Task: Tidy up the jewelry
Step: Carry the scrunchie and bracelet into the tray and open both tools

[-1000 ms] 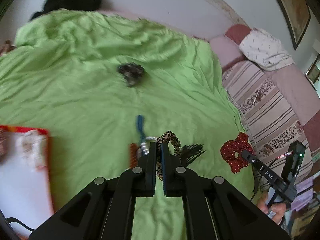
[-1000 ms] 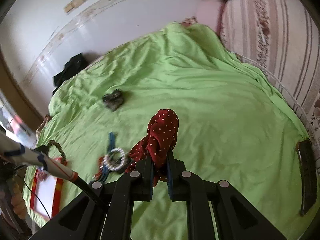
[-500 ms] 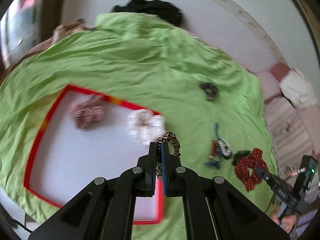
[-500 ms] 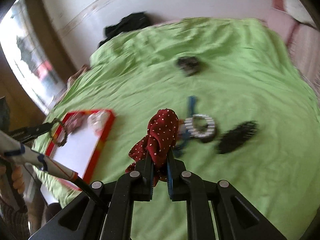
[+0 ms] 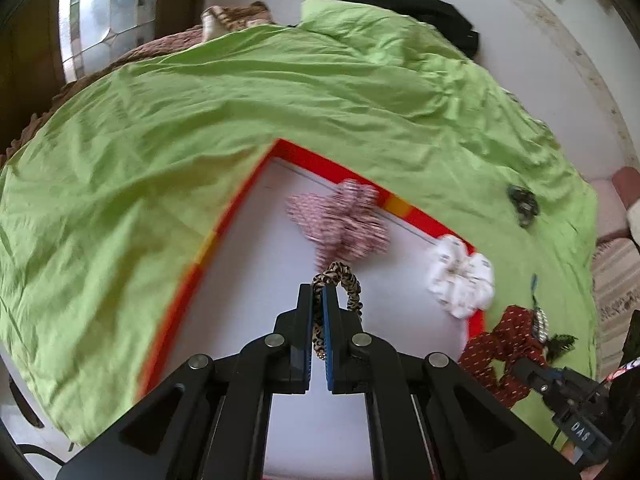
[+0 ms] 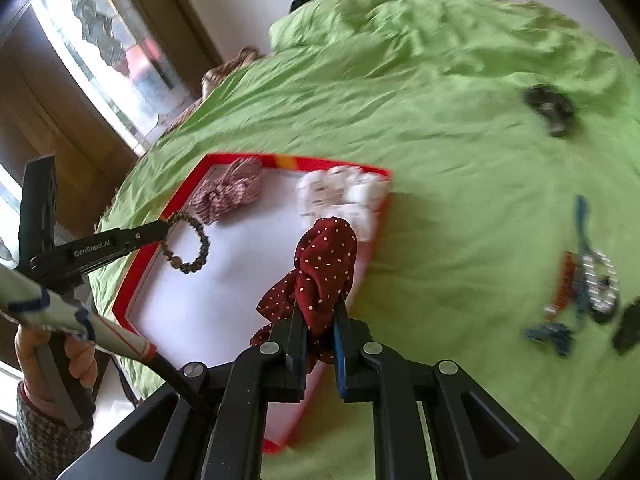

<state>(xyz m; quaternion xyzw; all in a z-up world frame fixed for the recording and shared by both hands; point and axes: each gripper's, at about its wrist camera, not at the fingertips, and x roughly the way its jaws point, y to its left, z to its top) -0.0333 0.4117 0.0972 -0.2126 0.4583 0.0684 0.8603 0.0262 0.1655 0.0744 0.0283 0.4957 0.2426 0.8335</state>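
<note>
My left gripper (image 5: 319, 292) is shut on a leopard-print hair tie (image 5: 347, 280) and holds it over the white board with a red frame (image 5: 224, 216). From the right wrist view the tie (image 6: 192, 246) hangs from the left gripper (image 6: 162, 230) above the board (image 6: 224, 280). My right gripper (image 6: 318, 312) is shut on a dark red dotted scrunchie (image 6: 324, 264) above the board's right edge; it also shows in the left wrist view (image 5: 504, 344). A pink scrunchie (image 5: 344, 220) and a white scrunchie (image 5: 464, 276) lie on the board.
The board lies on a green bed sheet (image 5: 280, 92). A dark hair tie (image 6: 550, 108) lies farther out on the sheet. A pile of blue clips, an orange clip and a beaded bracelet (image 6: 584, 284) lies at the right. Black clothing (image 5: 420, 8) lies at the far edge.
Both grippers have swung left from the pile of items to above the red-framed board, each still holding its hair tie.
</note>
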